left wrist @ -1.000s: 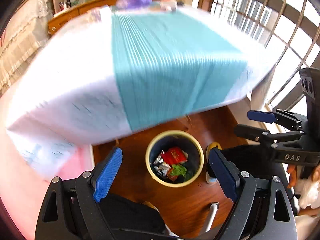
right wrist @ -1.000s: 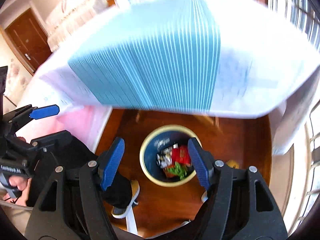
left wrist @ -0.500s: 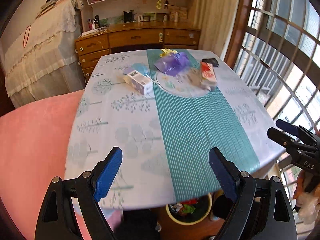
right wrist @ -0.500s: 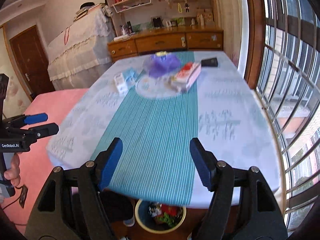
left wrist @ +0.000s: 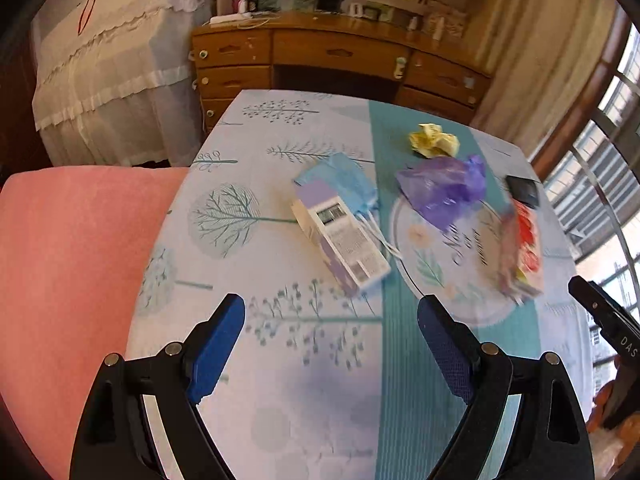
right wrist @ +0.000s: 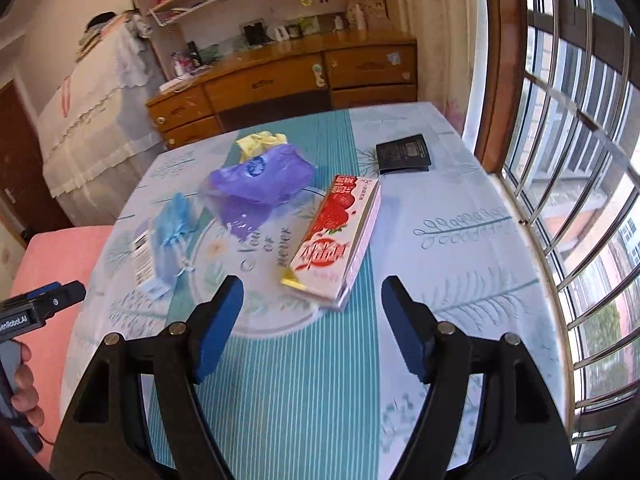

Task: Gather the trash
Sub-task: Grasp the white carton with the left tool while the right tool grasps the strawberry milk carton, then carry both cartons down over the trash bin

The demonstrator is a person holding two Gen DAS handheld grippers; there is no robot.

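**Both grippers empty over a table of trash**

Left wrist view: the left gripper [left wrist: 332, 344] hangs above the near part of the table [left wrist: 280, 420], jaws spread wide with nothing between them. Ahead of it lies a white and lilac carton [left wrist: 340, 246], overlapping a blue mask [left wrist: 344, 184] behind it. Further on sit a purple bag [left wrist: 444, 190] and a yellow paper wad [left wrist: 434, 145]; a strawberry box [left wrist: 522, 252] lies blurred at the right. The carton is the nearest piece. Its loose mask straps trail beside it, so a pinch there could drag the mask along or let it fall halfway.

Right wrist view: the right gripper [right wrist: 312, 326] has its jaws wide, holding nothing, with the strawberry box [right wrist: 334, 238] just ahead of the gap. The box is long and lies flat; a grip near one end would probably let it swing or slip. A black wallet [right wrist: 404, 154] lies near the window and may not be trash, so grabbing it would be a mistake.
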